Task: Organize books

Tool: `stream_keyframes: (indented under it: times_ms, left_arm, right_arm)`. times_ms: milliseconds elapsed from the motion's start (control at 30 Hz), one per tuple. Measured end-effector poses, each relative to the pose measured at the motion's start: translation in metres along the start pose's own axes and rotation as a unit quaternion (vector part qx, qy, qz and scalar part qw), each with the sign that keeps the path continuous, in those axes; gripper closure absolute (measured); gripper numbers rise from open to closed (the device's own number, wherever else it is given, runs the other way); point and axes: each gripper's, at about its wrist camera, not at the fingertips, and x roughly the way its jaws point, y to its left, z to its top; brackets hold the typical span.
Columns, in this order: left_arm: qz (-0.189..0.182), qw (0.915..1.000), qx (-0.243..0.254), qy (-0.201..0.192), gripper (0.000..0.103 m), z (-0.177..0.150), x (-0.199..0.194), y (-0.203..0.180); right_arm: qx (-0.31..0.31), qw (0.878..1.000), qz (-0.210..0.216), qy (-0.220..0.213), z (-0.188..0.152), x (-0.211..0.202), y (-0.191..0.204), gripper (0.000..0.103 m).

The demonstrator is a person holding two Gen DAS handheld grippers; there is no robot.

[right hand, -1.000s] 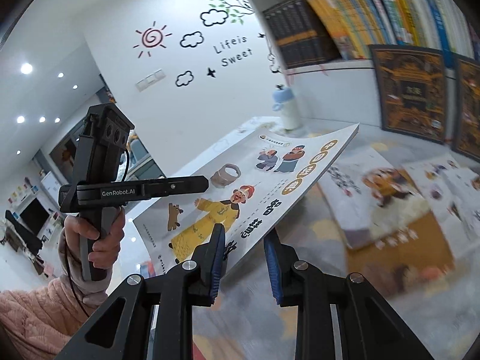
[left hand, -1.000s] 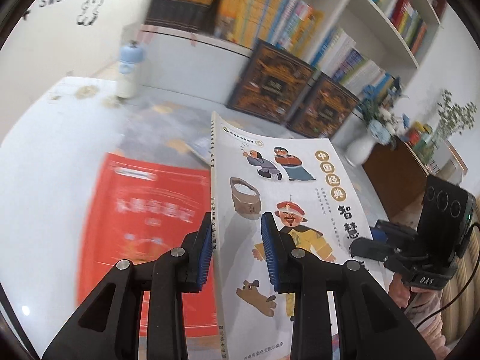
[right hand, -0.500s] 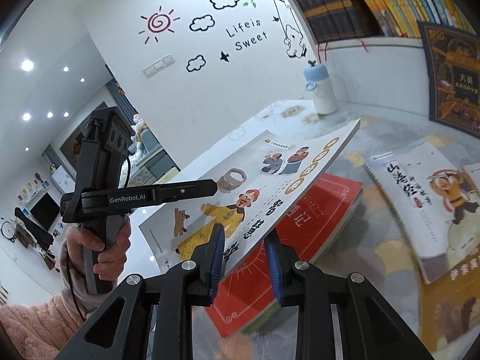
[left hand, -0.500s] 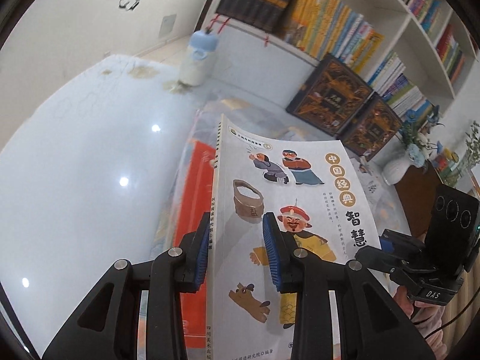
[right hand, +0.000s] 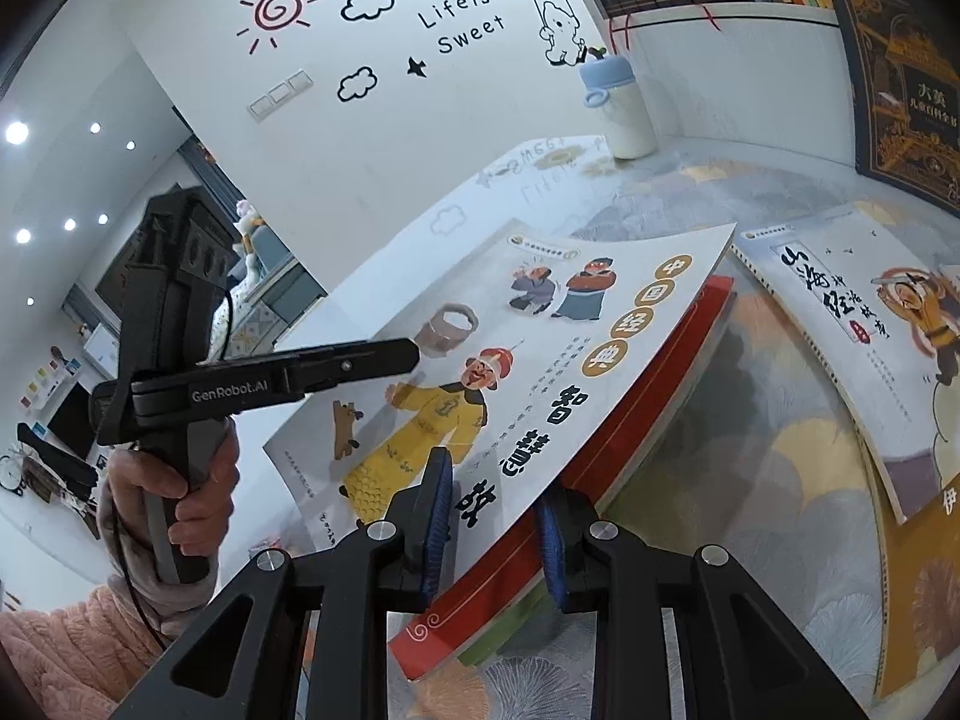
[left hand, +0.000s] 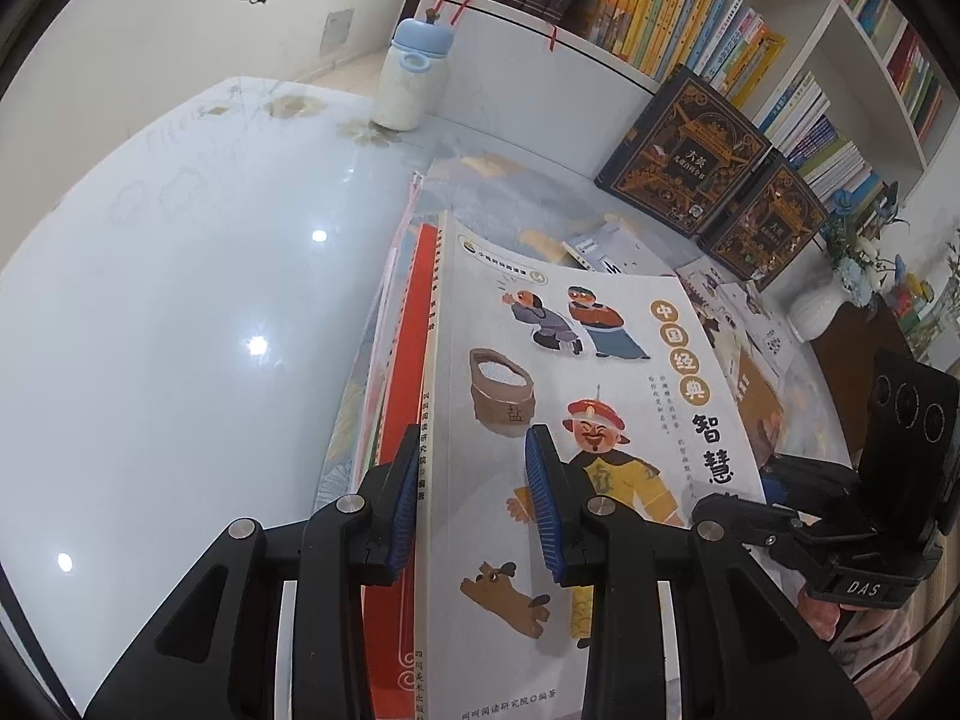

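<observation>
While both claws close on the same white picture book (left hand: 576,420), we see the left gripper (left hand: 474,504) clamped over its spine edge, blue pads nearly together with only the book's thickness between them. The right gripper (right hand: 495,531) pinches the opposite long edge of that book in the same narrow grip, one pad above the cover and one beneath. The book hangs tilted just above a red book (right hand: 648,396) that lies on top of a small stack on the patterned mat (right hand: 774,414); we cannot tell whether the two covers touch. To the right on the mat lies a spiral-bound book (right hand: 852,324). Farther off, a blue-capped bottle (left hand: 414,78) stands on the white table (left hand: 180,324), and two dark ornate volumes (left hand: 684,150) lean against the bookshelf (left hand: 672,18). A hand (right hand: 180,480) in a pink sleeve grips the left tool's handle.
</observation>
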Motion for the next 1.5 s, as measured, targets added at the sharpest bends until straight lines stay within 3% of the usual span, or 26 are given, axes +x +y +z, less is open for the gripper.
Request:
stream_keyframes:
  times_ms: [267,367,500,633,700,767,800,1200,1400,1500]
  left_arm:
    - [0.015,0.9999,0.001,-0.006,0.074,-0.001,-0.003,0.002]
    - [0.036,0.9992,0.005,-0.013,0.074,-0.001,-0.007,0.004]
    - [0.029,0.9994,0.002,-0.016,0.071,-0.002,-0.011,0.005]
    - [0.029,0.9994,0.001,-0.019,0.071,-0.002,-0.015,0.002]
    - [0.031,0.9993,0.002,-0.02,0.071,-0.002,-0.016,0.0]
    - [0.034,0.9992,0.002,-0.02,0.071,-0.002,-0.017,-0.001]
    - [0.035,0.9992,0.0,-0.02,0.071,-0.002,-0.017,-0.001]
    - [0.022,0.9994,0.019,-0.017,0.071,-0.005,-0.019,-0.038]
    - [0.001,0.9991,0.04,-0.013,0.067,-0.007,-0.011,-0.082]
    - [-0.012,0.9987,0.049,-0.007,0.067,-0.011,0.0,-0.108]
  right_arm:
    - [-0.001,1.0,-0.001,0.009,0.0,0.006,0.001,0.075]
    - [-0.007,1.0,-0.014,0.01,0.001,0.006,0.003,0.072]
    - [-0.007,1.0,-0.013,0.014,0.001,0.008,0.006,0.067]
    - [-0.019,0.999,-0.025,0.025,0.001,0.013,0.01,0.057]
    - [-0.028,0.999,-0.036,0.027,0.001,0.013,0.013,0.048]
    - [-0.03,0.998,-0.042,0.028,0.001,0.012,0.014,0.031]
    - [-0.029,0.998,-0.042,0.029,0.001,0.011,0.014,0.029]
    - [-0.017,0.999,-0.044,0.002,-0.009,-0.028,0.001,0.028]
    - [0.039,0.998,-0.038,-0.019,-0.027,-0.068,-0.038,0.028]
    - [0.061,0.996,-0.06,-0.036,-0.036,-0.096,-0.062,0.028]
